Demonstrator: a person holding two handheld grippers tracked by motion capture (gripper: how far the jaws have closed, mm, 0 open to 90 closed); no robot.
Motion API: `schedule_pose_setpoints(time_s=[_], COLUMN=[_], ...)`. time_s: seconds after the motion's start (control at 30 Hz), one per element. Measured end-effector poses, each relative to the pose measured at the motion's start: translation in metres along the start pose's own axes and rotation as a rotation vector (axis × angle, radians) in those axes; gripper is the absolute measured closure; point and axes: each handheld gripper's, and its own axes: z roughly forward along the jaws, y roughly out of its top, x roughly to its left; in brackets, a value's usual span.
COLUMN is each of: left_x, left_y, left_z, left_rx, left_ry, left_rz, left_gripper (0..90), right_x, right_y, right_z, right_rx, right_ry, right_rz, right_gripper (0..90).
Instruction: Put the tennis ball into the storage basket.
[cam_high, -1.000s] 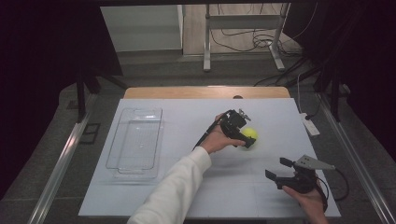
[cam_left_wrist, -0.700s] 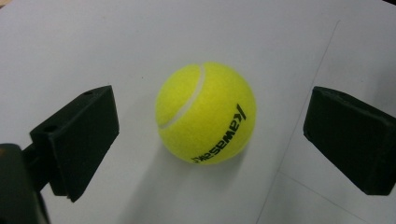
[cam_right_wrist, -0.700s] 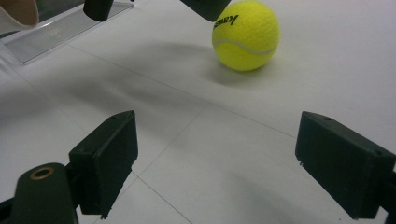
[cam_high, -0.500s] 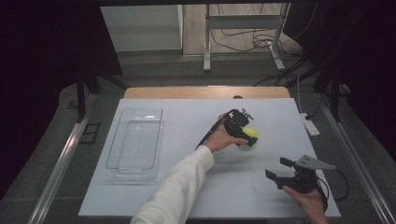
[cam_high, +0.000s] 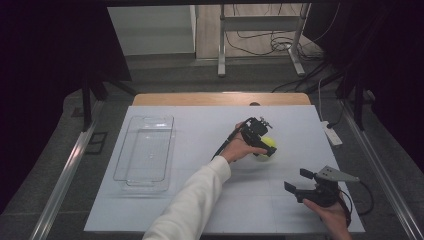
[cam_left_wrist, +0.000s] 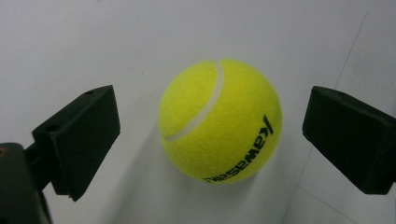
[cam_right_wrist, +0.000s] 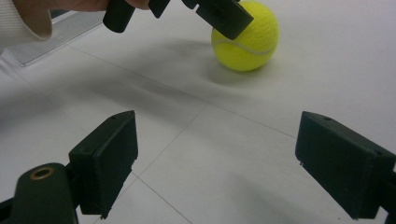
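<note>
Ball (cam_left_wrist: 220, 120) on table (cam_high: 200, 130), right of centre, between wide-spread jaws of left gripper (cam_high: 264, 146), untouched. Right gripper (cam_high: 296, 181) near right, jaws wide, empty.

Room was dim around a lit table (cam_high: 200, 130). Soft shadows sat under the ball (cam_left_wrist: 219, 121). Close-ups were sharp.

A laboratory recording station. A white table (cam_high: 165, 210) stands between dark curtains (cam_high: 55, 45), with a metal frame (cam_high: 222, 45) and loose cables (cam_high: 260, 37) on the floor behind.
</note>
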Motion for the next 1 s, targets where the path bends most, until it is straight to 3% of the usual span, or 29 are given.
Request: schedule_pose_setpoints(time_s=[0.43,0.8,0.93,1.0], left_x=[0.002,0.000,0.000,-0.002], left_y=[-0.002,-0.003,-0.002,-0.002], left_z=[0.010,0.015,0.015,0.014], left_rx=[0.022,0.032,0.030,0.026], left_ry=[-0.003,0.007,-0.001,-0.006], left_rz=[-0.012,-0.021,-0.017,-0.007], left_gripper=[6.2,12.7,16.7,23.9], right_x=[0.000,-0.001,-0.001,-0.001], right_y=[0.000,0.000,0.000,0.000], right_z=[0.000,0.000,0.000,0.000], right_rx=[0.000,0.002,0.002,0.001], right_ry=[0.000,-0.001,-0.001,-0.001], right_rz=[0.001,0.001,0.001,0.001], right_gripper=[13.2,13.0,13.1,13.0])
